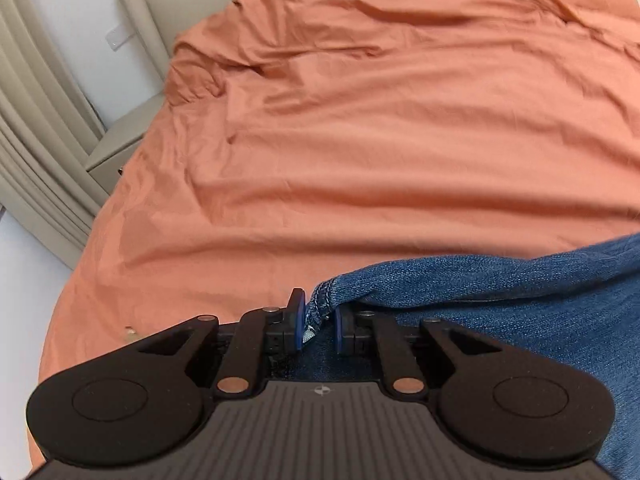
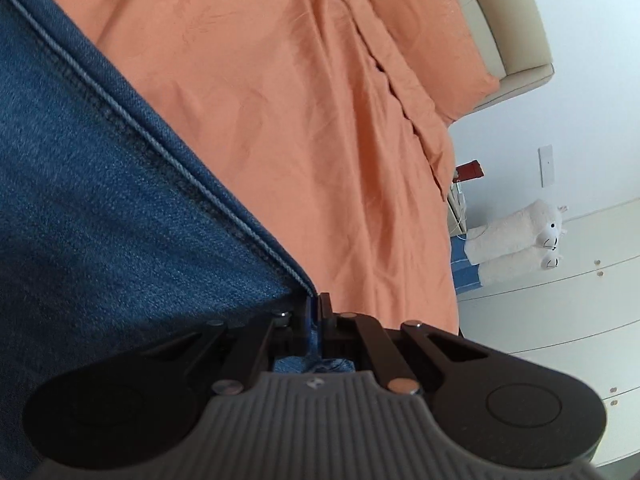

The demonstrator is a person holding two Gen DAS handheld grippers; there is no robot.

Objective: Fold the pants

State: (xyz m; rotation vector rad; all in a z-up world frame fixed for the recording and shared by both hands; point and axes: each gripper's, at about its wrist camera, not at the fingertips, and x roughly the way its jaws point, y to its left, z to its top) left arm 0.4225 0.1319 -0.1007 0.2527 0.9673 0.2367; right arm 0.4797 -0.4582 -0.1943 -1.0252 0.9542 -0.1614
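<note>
LEFT: left gripper (image 1: pixel 318 316) clamped on the stitched hem corner of the pants (image 1: pixel 500 296), blue pads against denim | RIGHT: right gripper (image 2: pixel 315 312) closed tight on a seamed edge of the pants (image 2: pixel 120 184) | LOCATION: denim held above the orange bedsheet (image 1: pixel 360 140), spanning between both grippers | BACKGROUND: plush toy (image 2: pixel 520 236) beside the bed.
</note>
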